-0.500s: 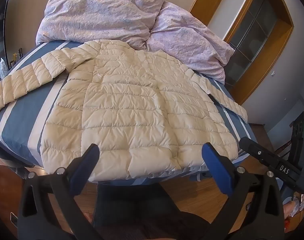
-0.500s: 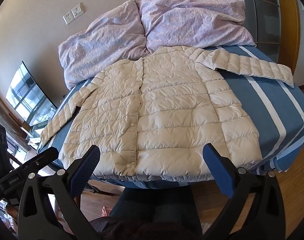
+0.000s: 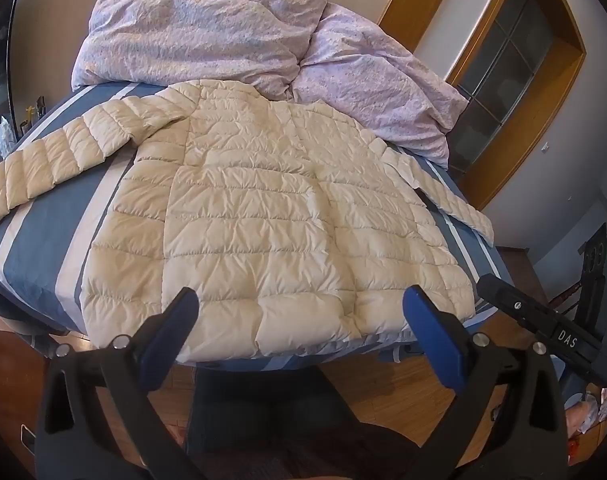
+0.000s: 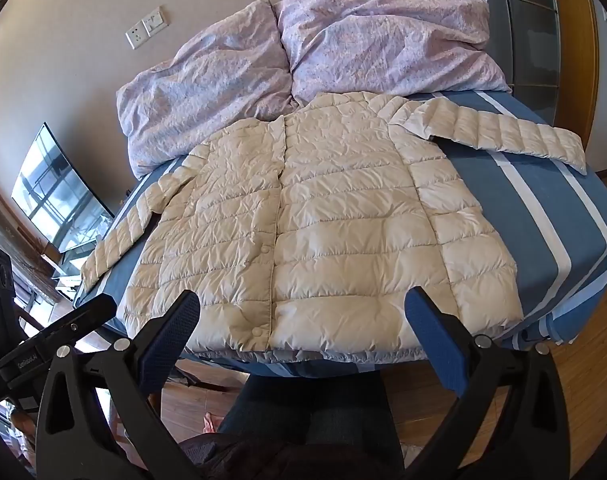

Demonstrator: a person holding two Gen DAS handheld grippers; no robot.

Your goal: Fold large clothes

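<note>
A cream quilted puffer jacket [image 3: 271,216] lies flat, front up and buttoned, on the bed, both sleeves spread out sideways. It also shows in the right wrist view [image 4: 323,220]. My left gripper [image 3: 303,308] is open and empty, hovering just before the jacket's hem at the bed's near edge. My right gripper [image 4: 303,312] is open and empty too, over the hem. The right gripper's body [image 3: 551,320] shows at the right of the left wrist view; the left gripper's body [image 4: 43,348] shows at the left of the right wrist view.
The bed [image 4: 543,208] has a blue sheet with white stripes. A crumpled lilac duvet [image 3: 243,36] is piled at its head against the wall. Wooden floor [image 4: 583,360] lies around the bed. A monitor [image 4: 55,192] stands at the left. The person's legs [image 4: 323,408] are below.
</note>
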